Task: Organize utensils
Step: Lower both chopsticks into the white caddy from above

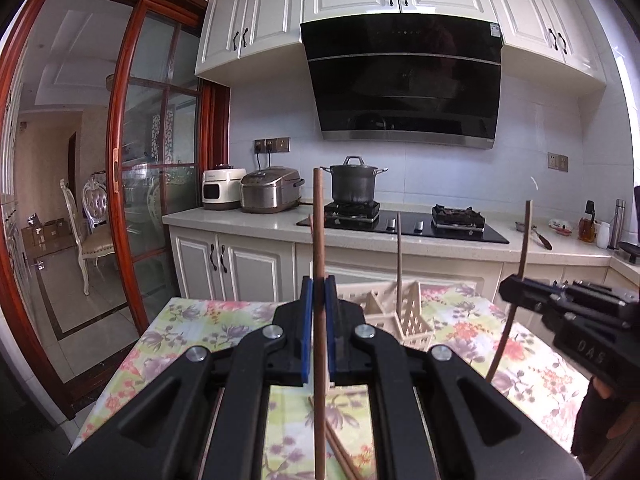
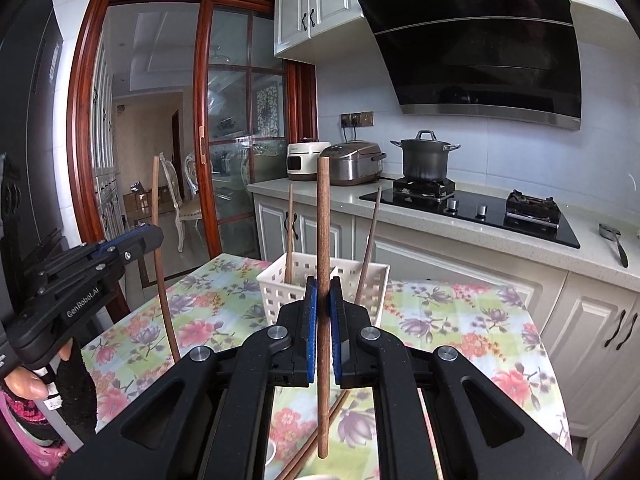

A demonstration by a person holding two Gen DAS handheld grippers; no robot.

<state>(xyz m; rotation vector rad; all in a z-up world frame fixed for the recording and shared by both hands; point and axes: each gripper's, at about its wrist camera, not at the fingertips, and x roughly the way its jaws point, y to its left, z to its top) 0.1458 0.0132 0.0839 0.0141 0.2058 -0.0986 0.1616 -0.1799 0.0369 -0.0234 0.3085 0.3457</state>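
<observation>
My left gripper (image 1: 319,292) is shut on a brown wooden chopstick (image 1: 319,220) held upright above the table. My right gripper (image 2: 323,296) is shut on another brown chopstick (image 2: 323,220), also upright. Each gripper shows in the other's view, the right one (image 1: 516,284) with its chopstick (image 1: 524,240), the left one (image 2: 152,236) with its chopstick (image 2: 157,208). A white slotted utensil basket (image 2: 276,280) stands on the table just beyond both grippers, with two chopsticks (image 2: 370,236) leaning in it. It also shows in the left wrist view (image 1: 412,312). More chopsticks (image 1: 340,452) lie on the table below the left gripper.
The table carries a floral cloth (image 2: 460,320). Behind it runs a kitchen counter (image 1: 240,220) with a hob, a pot (image 1: 354,184), a rice cooker (image 1: 270,194) and bottles at the right. A sliding glass door (image 1: 132,160) is at the left.
</observation>
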